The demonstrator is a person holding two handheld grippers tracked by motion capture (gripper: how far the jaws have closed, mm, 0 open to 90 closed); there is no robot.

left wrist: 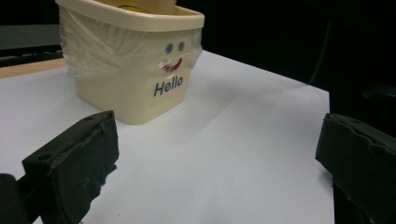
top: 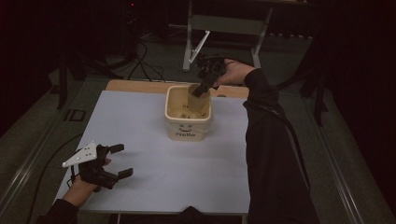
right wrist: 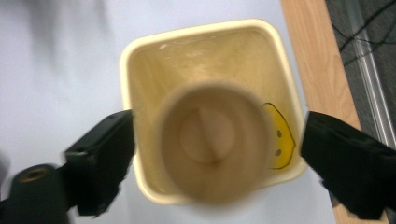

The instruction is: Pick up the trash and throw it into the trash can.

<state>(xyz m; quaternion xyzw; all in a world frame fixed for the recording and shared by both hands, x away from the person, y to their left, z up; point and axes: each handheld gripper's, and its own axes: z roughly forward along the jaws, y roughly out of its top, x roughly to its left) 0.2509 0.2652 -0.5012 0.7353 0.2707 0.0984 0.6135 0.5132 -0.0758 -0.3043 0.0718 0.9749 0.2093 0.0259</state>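
A cream square bin [top: 187, 126] with "Hello" and a smiling face on its front stands on the white board [top: 140, 121], right of centre. A brown paper cup [top: 197, 95] sits inside it, mouth up, against the far wall. My right gripper [top: 203, 87] hangs over the bin's far rim, pointing down. In the right gripper view its jaws stand apart on either side of the blurred cup [right wrist: 215, 140], with a gap on each side. My left gripper [top: 122, 160] rests open at the board's near left, facing the bin [left wrist: 135, 70], with nothing between its jaws.
A yellow smiley sticker [right wrist: 280, 135] shows inside the bin beside the cup. A strip of wooden table [top: 135, 87] runs behind the board. A grey metal frame [top: 224, 28] and cables [top: 140, 60] lie on the floor beyond.
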